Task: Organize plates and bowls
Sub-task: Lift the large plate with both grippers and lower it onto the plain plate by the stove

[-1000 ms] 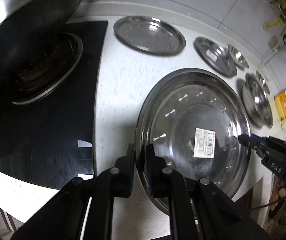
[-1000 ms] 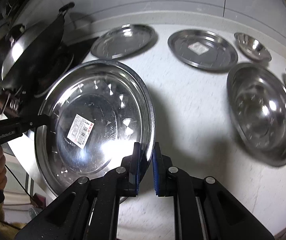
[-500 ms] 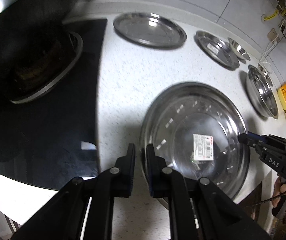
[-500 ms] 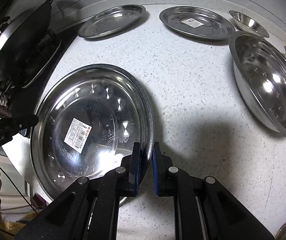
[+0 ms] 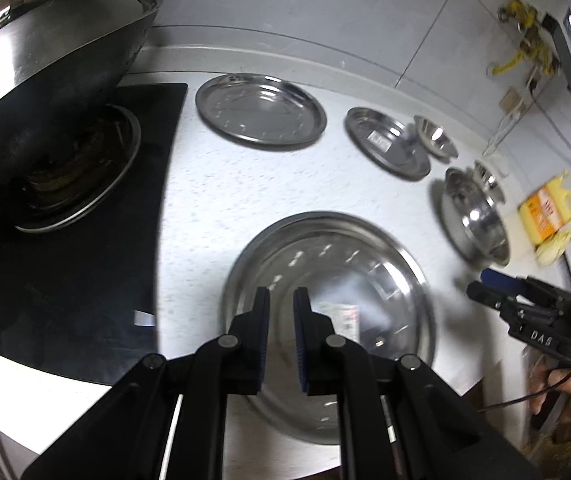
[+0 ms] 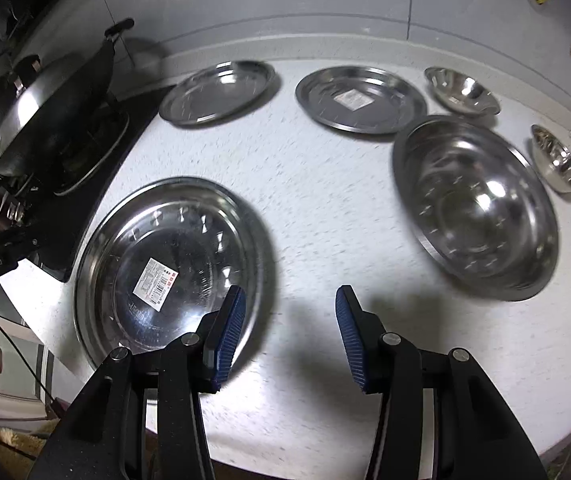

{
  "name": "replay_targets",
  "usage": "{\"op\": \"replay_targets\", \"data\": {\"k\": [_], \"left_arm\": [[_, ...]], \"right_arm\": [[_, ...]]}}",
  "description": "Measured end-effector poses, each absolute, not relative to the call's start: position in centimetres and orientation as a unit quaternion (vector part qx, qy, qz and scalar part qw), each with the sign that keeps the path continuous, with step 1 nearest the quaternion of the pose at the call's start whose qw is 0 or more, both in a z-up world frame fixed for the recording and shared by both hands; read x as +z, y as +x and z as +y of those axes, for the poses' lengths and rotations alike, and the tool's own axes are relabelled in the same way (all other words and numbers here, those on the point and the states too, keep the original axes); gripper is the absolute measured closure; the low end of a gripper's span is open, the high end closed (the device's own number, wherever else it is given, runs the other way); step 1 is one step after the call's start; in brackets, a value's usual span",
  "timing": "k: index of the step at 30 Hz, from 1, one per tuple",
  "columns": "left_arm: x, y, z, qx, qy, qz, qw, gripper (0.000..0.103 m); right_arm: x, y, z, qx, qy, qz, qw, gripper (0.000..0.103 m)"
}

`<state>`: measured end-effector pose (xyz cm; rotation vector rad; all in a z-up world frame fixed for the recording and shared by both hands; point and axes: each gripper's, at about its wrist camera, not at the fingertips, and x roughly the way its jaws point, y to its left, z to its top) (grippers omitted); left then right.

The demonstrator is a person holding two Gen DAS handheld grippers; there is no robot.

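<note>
A large steel plate with a barcode sticker (image 5: 345,264) (image 6: 173,256) lies flat on the white counter near its front edge. My left gripper (image 5: 281,300) hovers above its near side, jaws slightly apart and holding nothing. My right gripper (image 6: 289,312) is wide open and empty just right of the plate; it also shows in the left wrist view (image 5: 497,284). Two smaller plates (image 6: 219,92) (image 6: 361,98) lie at the back. A deep bowl (image 6: 477,208) sits right, with two small bowls (image 6: 463,90) (image 6: 557,158) behind it.
A black hob (image 5: 85,260) with a lidded wok (image 5: 45,80) is on the left. A yellow bottle (image 5: 545,208) stands at the far right by the wall. The counter's front edge runs just below the large plate.
Both grippers lowered the large plate onto the counter and let go of its rim. The right gripper opened wide and drew back; the left one lifted and opened a little.
</note>
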<state>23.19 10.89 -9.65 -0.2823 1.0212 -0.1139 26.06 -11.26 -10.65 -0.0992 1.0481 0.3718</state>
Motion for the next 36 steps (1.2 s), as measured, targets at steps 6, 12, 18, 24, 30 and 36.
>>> {"op": "replay_targets", "data": {"k": [6,12,18,24,30,36], "left_arm": [[-8.2,24.9,11.5,-0.052,-0.179,0.473,0.861,0.092],[-7.8,28.6,12.4,-0.018,-0.161,0.479,0.863,0.092],[-8.6,33.7,13.4,0.003,-0.143,0.489,0.861,0.053],[-10.1,39.4,13.8,0.036,-0.124,0.505,0.853,0.037],[-13.8,44.0,15.6,0.076,-0.167,0.542,0.820,0.037],[-16.2,45.8,16.9,0.115,-0.197,0.555,0.800,0.037]], "right_arm": [[-8.1,26.9,-12.4,0.196,-0.049,0.477,0.855,0.060],[-6.8,30.6,-10.2,0.237,-0.051,0.465,0.852,0.054],[-6.6,36.2,-5.9,0.279,-0.082,0.463,0.837,0.053],[-7.3,44.0,-2.3,0.316,-0.107,0.471,0.817,0.051],[-10.2,51.3,0.8,0.336,-0.107,0.505,0.788,0.050],[-13.3,56.4,2.7,0.335,-0.086,0.536,0.770,0.050]]}}
